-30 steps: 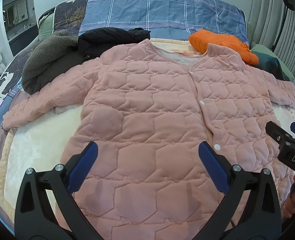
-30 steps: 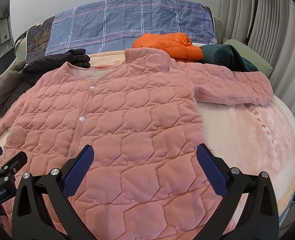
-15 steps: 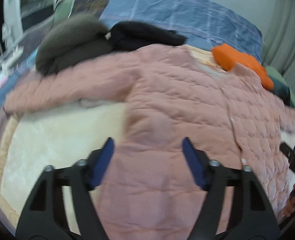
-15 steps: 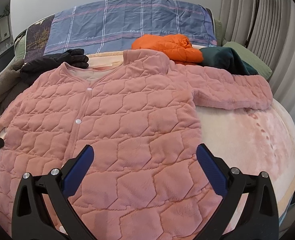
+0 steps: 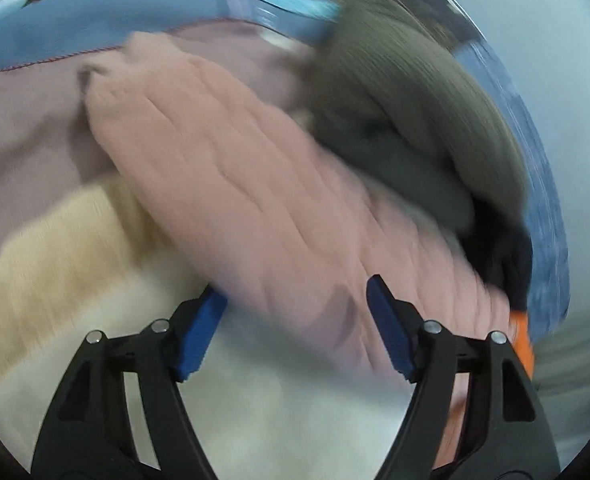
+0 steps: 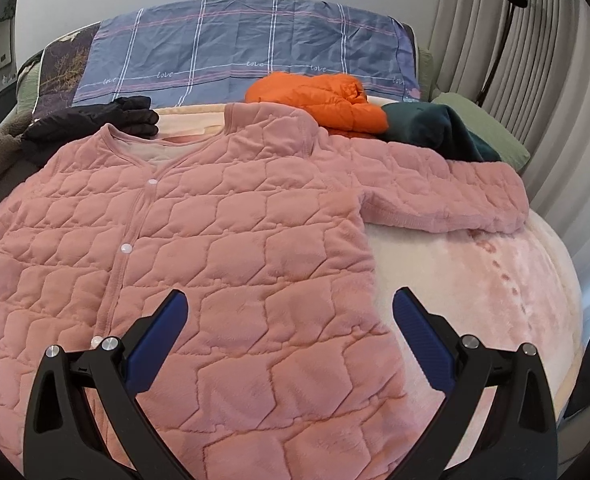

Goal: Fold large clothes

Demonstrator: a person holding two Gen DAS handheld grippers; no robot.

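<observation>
A pink quilted jacket (image 6: 223, 240) lies spread flat, front up and buttoned, on the bed, its right sleeve (image 6: 455, 196) stretched out to the right. My right gripper (image 6: 291, 340) is open and empty, hovering over the jacket's lower right part. The left wrist view is blurred by motion. There my left gripper (image 5: 295, 320) is open and empty, with the jacket's left sleeve (image 5: 235, 184) running diagonally between and beyond its fingers.
An orange puffer jacket (image 6: 319, 100), a dark green garment (image 6: 435, 132) and a black jacket (image 6: 95, 124) lie behind the pink jacket. A grey-brown fleece (image 5: 415, 120) lies beside the left sleeve. A plaid blue pillow (image 6: 247, 48) is at the headboard. Curtains (image 6: 535, 80) hang on the right.
My left gripper has swung far left and turned toward the left sleeve, leaving the right wrist view. My right gripper has shifted slightly; both stay open.
</observation>
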